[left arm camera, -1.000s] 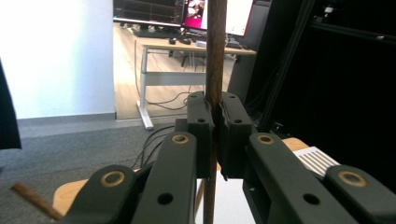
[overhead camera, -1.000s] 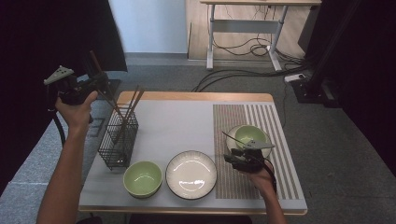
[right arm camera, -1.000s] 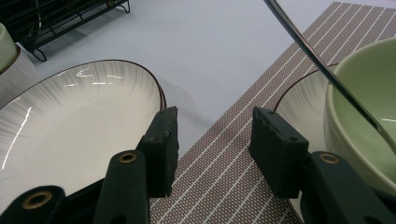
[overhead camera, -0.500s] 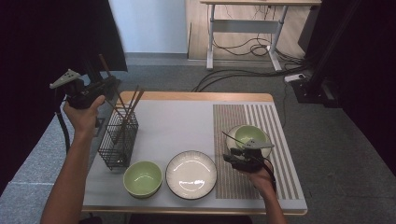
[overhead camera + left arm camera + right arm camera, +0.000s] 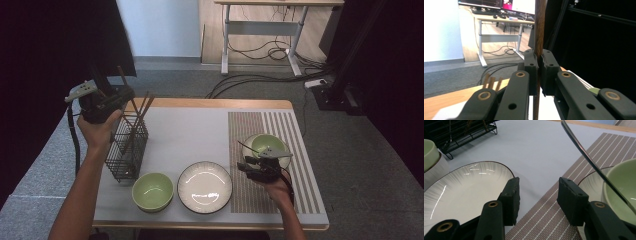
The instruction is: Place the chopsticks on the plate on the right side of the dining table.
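Landmark: wire rack [image 5: 127, 147], black mesh, at the left of the table [image 5: 200, 130]. It holds several brown chopsticks [image 5: 142, 107] that lean out over its top rim; an exact count cannot be made from the high view, though the left gripper view shows 3 tips [image 5: 492, 81] side by side.

Left gripper [image 5: 107, 97]: raised just above and behind the rack's far end. Jaws pressed together on 1 chopstick [image 5: 539, 30], held upright between the pads. In the high view its upper end [image 5: 121, 75] sticks up past the gripper. Whether its lower end is inside the rack or clear of it cannot be told.

Near bowl [image 5: 152, 191]: green, empty, just in front of the rack's near end, close to the table's front edge.

Plate [image 5: 205, 186]: white, dark rim, empty, right of the near bowl, farther from the rack.

Mat [image 5: 295, 150]: striped, on the side of the table opposite the rack.

Far bowl [image 5: 272, 143]: green, on the mat, well apart from the rack. A thin metal utensil [image 5: 589, 158] leans from inside it over the rim; its lower end is hidden.

Right gripper [image 5: 537, 195]: low over the mat's edge, between plate and far bowl. Jaws spread, nothing between them.
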Available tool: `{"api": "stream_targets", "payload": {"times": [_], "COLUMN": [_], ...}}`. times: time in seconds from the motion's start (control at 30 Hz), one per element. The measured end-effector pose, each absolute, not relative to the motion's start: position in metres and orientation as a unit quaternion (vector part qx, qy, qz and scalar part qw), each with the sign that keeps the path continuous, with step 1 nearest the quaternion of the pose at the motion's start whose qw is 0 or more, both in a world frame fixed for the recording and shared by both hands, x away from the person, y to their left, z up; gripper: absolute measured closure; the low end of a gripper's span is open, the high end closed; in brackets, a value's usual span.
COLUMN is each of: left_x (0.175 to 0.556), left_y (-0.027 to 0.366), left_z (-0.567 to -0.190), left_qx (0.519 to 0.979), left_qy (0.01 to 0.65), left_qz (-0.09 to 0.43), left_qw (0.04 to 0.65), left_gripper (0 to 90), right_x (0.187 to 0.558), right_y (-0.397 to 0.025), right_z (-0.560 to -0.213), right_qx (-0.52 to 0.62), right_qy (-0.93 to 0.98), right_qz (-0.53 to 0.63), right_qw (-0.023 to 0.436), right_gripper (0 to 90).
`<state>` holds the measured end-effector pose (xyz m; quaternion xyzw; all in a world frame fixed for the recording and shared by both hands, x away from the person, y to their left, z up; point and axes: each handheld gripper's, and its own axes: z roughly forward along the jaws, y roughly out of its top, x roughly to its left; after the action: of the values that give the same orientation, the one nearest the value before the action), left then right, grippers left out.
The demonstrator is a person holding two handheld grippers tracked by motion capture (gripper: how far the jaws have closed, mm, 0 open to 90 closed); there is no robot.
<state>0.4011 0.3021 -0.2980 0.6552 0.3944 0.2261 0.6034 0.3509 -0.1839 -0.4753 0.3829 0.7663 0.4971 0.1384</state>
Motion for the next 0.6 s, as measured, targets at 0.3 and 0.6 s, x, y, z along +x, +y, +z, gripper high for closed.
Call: {"api": "stream_targets", "payload": {"times": [0.3,0.6], "left_x": [0.396,0.394], "left_y": [0.288,0.275], "left_z": [-0.312,-0.325], "left_qx": [0.664,0.671], "left_qy": [0.388,0.380], "left_qz": [0.213,0.190], "left_qw": [0.603,0.607], "left_gripper": [84.6,84.6], "right_x": [0.353,0.356], "right_y": [-0.174,-0.164], "right_z": [-0.472,-0.467], "right_qx": [0.375,0.363], "right_qy": [0.769,0.775], "right_qz": [0.499,0.499], "right_qw": [0.139,0.136], "right_gripper": [52.6,52.8]}}
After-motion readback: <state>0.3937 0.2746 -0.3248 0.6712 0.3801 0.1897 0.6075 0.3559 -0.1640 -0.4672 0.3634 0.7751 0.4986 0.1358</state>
